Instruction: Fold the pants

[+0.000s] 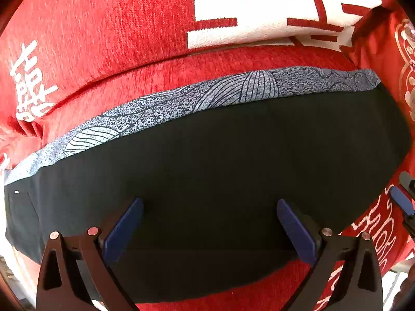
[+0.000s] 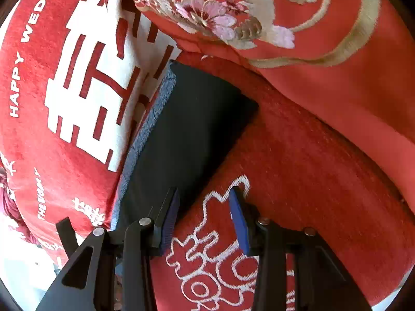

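Observation:
The dark pants [image 1: 220, 160] lie flat and folded lengthwise on a red sofa seat, with a grey-blue patterned band [image 1: 181, 103] along their far edge. My left gripper [image 1: 210, 207] is open, its blue pads wide apart just above the near half of the pants, holding nothing. In the right wrist view the pants [image 2: 186, 129] run away from me, the patterned band [image 2: 147, 129] on their left. My right gripper [image 2: 205, 199] is open and empty at the pants' near right edge, its left pad [image 2: 170, 223] over the dark cloth. Its blue tip shows in the left wrist view [image 1: 402, 202].
The red seat cover [image 2: 298, 168] has white printed motifs. A red back cushion with large white characters [image 1: 259, 7] stands behind the pants [image 2: 85, 90]. An embroidered floral red cushion [image 2: 246, 18] lies at the right end. The seat's front edge is close below the grippers.

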A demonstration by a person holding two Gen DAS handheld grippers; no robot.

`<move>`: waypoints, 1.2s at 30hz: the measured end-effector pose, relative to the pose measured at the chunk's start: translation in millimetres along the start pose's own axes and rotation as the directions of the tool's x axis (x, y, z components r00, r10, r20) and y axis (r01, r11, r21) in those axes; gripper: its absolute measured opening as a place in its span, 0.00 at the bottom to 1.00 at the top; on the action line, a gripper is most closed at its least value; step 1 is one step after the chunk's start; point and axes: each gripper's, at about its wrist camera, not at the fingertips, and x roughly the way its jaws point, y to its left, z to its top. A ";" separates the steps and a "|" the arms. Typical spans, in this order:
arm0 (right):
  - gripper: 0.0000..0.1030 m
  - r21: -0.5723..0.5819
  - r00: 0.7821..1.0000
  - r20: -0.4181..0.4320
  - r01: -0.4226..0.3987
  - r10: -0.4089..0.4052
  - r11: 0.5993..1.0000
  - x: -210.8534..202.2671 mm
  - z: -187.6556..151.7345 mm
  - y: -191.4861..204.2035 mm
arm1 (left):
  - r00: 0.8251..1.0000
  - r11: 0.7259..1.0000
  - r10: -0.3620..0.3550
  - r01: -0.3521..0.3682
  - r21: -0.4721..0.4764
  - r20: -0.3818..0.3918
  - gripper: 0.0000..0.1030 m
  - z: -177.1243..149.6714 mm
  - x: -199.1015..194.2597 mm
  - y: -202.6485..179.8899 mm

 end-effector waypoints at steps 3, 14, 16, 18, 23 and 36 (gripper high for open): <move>0.42 0.000 1.000 0.009 -0.019 0.019 1.000 1.2 2.3 -1.6 | 1.000 1.000 0.001 -0.001 -0.007 -0.002 1.00 0.5 0.4 0.4; 0.45 0.016 0.984 0.163 -0.071 0.068 0.997 21.3 21.3 8.3 | 0.999 1.000 -0.011 0.011 0.000 0.035 1.00 -8.5 2.0 1.7; 0.45 0.038 0.985 0.157 -0.072 0.065 0.997 25.4 27.7 12.7 | 1.000 1.000 -0.010 0.010 0.001 0.021 1.00 -7.0 -0.1 2.9; 0.34 0.054 0.993 0.115 -0.043 0.037 0.998 27.2 34.1 18.6 | 1.000 1.000 -0.009 0.009 -0.009 0.030 0.76 -3.0 -10.3 5.5; 0.13 -0.026 0.990 0.104 -0.091 0.093 0.996 6.9 34.6 38.7 | 0.995 0.998 -0.053 0.050 0.040 0.087 0.71 8.7 -29.2 -10.8; 0.13 -0.301 0.988 0.119 -0.057 0.097 0.952 -16.8 11.6 116.4 | 0.988 0.992 -0.092 0.081 0.095 0.120 0.74 -5.7 -7.2 -33.5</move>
